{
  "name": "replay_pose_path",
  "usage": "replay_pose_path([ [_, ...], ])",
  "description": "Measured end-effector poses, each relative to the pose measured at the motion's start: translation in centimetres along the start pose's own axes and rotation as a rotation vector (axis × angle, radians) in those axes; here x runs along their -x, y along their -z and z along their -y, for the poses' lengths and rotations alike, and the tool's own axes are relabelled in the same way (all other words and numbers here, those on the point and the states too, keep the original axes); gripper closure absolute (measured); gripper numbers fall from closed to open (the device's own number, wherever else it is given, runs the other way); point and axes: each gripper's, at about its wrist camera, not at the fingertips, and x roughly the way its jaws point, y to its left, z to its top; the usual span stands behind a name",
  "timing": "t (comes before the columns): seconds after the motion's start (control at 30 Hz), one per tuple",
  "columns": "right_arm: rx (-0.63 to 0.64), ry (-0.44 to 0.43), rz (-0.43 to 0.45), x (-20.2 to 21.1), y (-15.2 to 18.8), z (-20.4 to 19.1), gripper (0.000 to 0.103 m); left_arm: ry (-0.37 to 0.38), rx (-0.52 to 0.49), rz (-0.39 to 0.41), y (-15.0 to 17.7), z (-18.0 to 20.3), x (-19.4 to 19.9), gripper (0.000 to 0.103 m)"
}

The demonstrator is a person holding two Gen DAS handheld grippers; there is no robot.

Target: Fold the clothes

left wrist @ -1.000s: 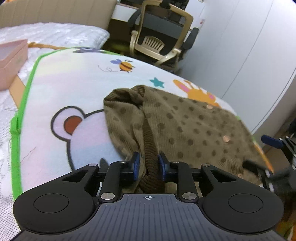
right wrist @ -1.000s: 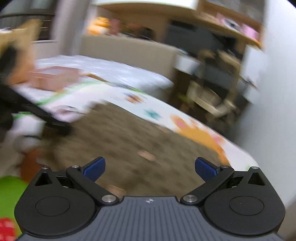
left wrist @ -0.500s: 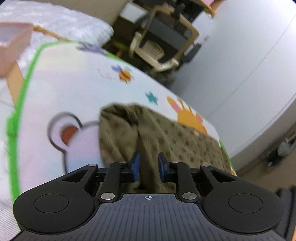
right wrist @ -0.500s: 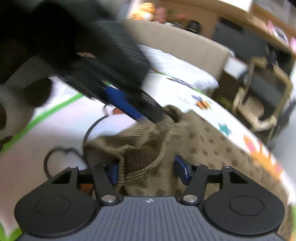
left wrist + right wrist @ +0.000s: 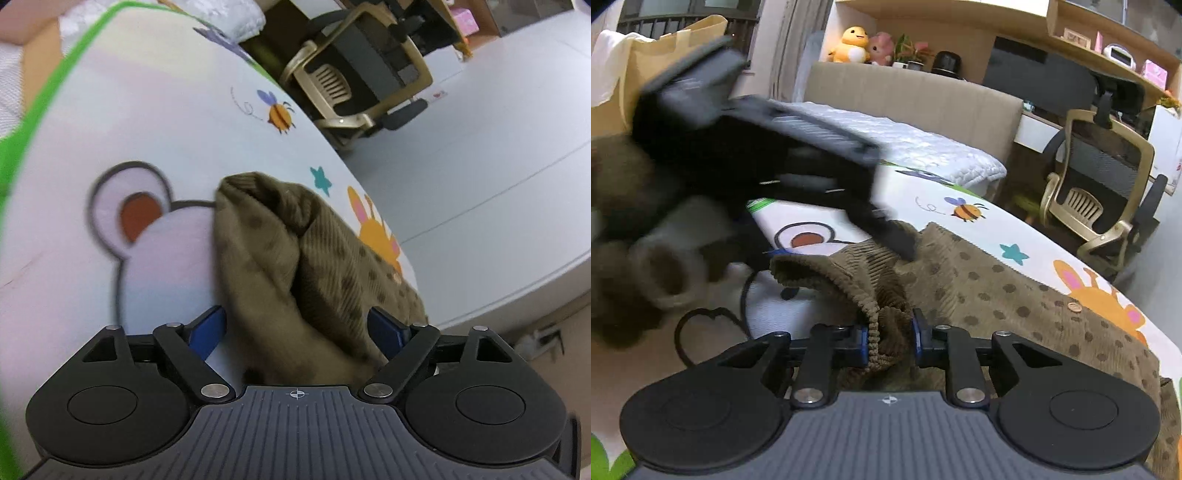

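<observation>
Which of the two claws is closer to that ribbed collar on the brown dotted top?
Right. The right gripper is clamped on the ribbed collar; the left gripper is open, straddling the fabric just beyond.

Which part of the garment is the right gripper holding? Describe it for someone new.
On the cartoon play mat lies an olive dotted corduroy garment. At its near end the right gripper is shut on its ribbed cuff. That band is plain, thickly ridged knit, unlike the dotted cloth beside it.

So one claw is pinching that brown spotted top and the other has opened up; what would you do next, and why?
Probably draw the left gripper back, clear of the cloth. Its jaws stand wide apart with the brown dotted garment lying loose between them, while the right gripper is shut on the ribbed edge, so it alone holds the garment.
</observation>
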Motion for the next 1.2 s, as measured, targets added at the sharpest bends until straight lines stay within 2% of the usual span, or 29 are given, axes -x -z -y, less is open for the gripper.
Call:
replay_pose_path([
  [0.03,-0.003,-0.003,0.004,0.1,0.1,0.0,0.083,-0.002,-0.009,0.003,-0.3,0.3,-0.6,0.03],
  [0.07,-0.006,-0.006,0.007,0.2,0.3,-0.1,0.084,-0.023,-0.029,0.003,-0.6,1.0,-1.2,0.049],
  [0.13,-0.015,-0.01,0.02,0.6,0.6,0.0,0.084,-0.064,-0.07,0.003,-1.2,2.2,-2.3,0.066],
  [0.2,-0.031,-0.006,0.053,1.6,0.9,0.7,0.085,-0.099,-0.14,0.013,-1.0,4.3,-2.6,0.068],
  [0.27,-0.052,0.002,0.089,2.8,1.1,1.7,0.085,-0.113,-0.214,0.027,-0.6,6.7,-2.3,0.078],
  [0.3,-0.071,0.013,0.112,3.7,1.1,2.5,0.086,-0.113,-0.251,0.036,-0.4,8.0,-2.1,0.078],
  [0.37,-0.111,0.037,0.156,5.5,1.2,4.4,0.086,-0.072,-0.323,0.05,0.2,11.3,-2.4,0.086],
  [0.47,-0.191,0.098,0.199,8.7,2.3,7.9,0.086,-0.01,-0.432,0.059,1.8,16.2,-3.7,0.086],
  [0.6,-0.351,0.2,0.166,11.2,5.6,13.2,0.086,0.087,-0.589,-0.054,5.5,22.0,-9.8,0.082],
  [0.67,-0.449,0.234,0.104,11.3,8.1,15.7,0.086,0.127,-0.634,-0.132,7.6,23.2,-13.0,0.061],
  [0.73,-0.541,0.239,0.034,10.9,10.5,17.7,0.086,0.156,-0.651,-0.18,9.4,24.3,-14.8,0.056],
  [0.8,-0.606,0.226,-0.011,10.5,12.2,18.9,0.086,0.198,-0.656,-0.181,10.1,24.8,-14.5,0.041],
  [0.83,-0.614,0.223,-0.015,10.4,12.6,19.2,0.086,0.213,-0.659,-0.172,10.3,24.9,-14.1,0.03],
  [0.9,-0.602,0.218,-0.009,10.4,12.7,19.3,0.086,0.199,-0.663,-0.117,9.8,23.8,-12.6,0.024],
  [0.97,-0.58,0.219,-0.004,10.1,12.5,19.4,0.085,0.145,-0.658,-0.028,8.8,21.9,-10.5,0.017],
  [1.03,-0.576,0.237,-0.002,10.0,12.4,20.0,0.081,0.043,-0.654,0.035,8.3,19.7,-9.4,0.017],
  [1.13,-0.595,0.297,0.025,11.5,12.1,20.7,0.073,-0.098,-0.624,0.016,8.4,15.5,-9.6,0.022],
  [1.2,-0.599,0.355,0.065,12.9,11.4,21.5,0.067,-0.127,-0.608,-0.023,9.1,13.8,-10.7,0.026],
])
